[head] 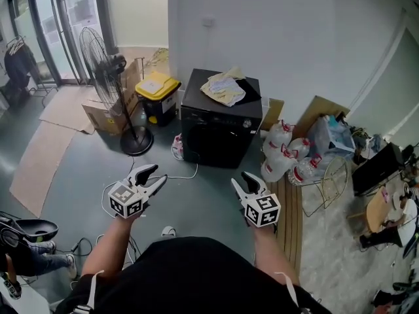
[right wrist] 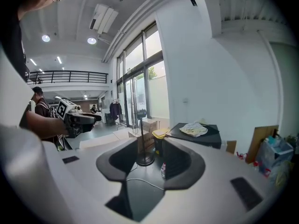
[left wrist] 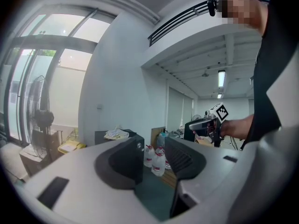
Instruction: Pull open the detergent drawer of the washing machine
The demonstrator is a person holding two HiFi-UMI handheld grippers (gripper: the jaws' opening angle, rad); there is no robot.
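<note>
The black washing machine (head: 219,133) stands against the white wall, a crumpled pale cloth (head: 226,87) on its lid. Its front top panel carries a small round knob (head: 247,123); I cannot make out the detergent drawer on it. Both grippers are held well short of the machine, over the grey floor. My left gripper (head: 152,175) is open with nothing between its jaws, and the machine (left wrist: 117,138) shows left of them in the left gripper view. My right gripper (head: 242,180) is also open and empty, with the machine (right wrist: 201,138) to the right of its jaws.
A standing fan (head: 105,64), cardboard boxes (head: 108,113) and a yellow-lidded bin (head: 157,87) sit left of the machine. Several large water bottles (head: 281,149) and a wire rack (head: 327,182) crowd its right side. A white cable (head: 180,175) lies on the floor in front.
</note>
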